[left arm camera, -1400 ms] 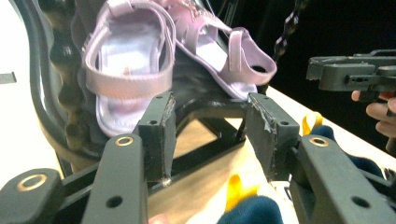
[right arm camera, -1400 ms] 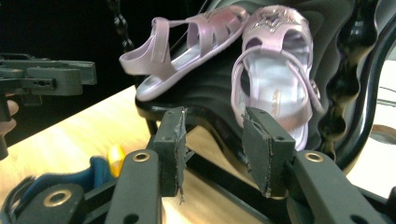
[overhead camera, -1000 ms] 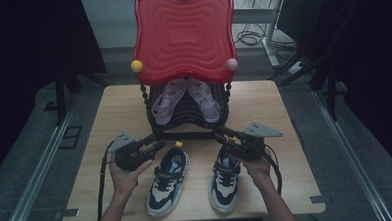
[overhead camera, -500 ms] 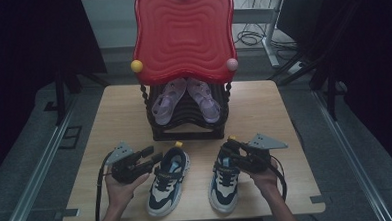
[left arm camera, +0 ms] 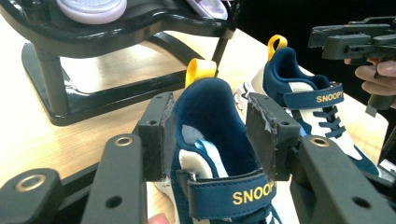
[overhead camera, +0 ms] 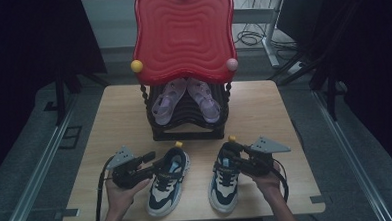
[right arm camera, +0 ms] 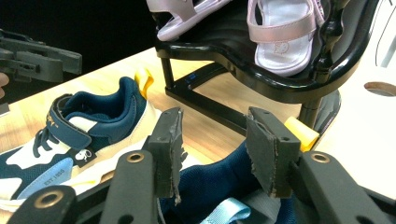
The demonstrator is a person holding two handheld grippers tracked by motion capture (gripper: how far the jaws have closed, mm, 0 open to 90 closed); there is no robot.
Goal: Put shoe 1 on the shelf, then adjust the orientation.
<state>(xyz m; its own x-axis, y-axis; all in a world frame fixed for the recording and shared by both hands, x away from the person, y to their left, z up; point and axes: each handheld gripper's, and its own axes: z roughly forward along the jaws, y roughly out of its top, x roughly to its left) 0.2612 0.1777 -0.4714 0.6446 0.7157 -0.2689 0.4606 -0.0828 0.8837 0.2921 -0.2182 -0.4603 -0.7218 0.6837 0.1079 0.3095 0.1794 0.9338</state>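
Our left gripper (overhead camera: 154,165) fingers pressed on the left sneaker (overhead camera: 168,184) heel collar, our right gripper (overhead camera: 231,156) fingers just opening, parted above the right sneaker (overhead camera: 224,182) heel, both sneakers at the counter's (overhead camera: 119,119) six o'clock edge.

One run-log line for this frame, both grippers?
left gripper: jaws astride left sneaker heel | right gripper: jaws just opening, above right sneaker heel | sandals on rack
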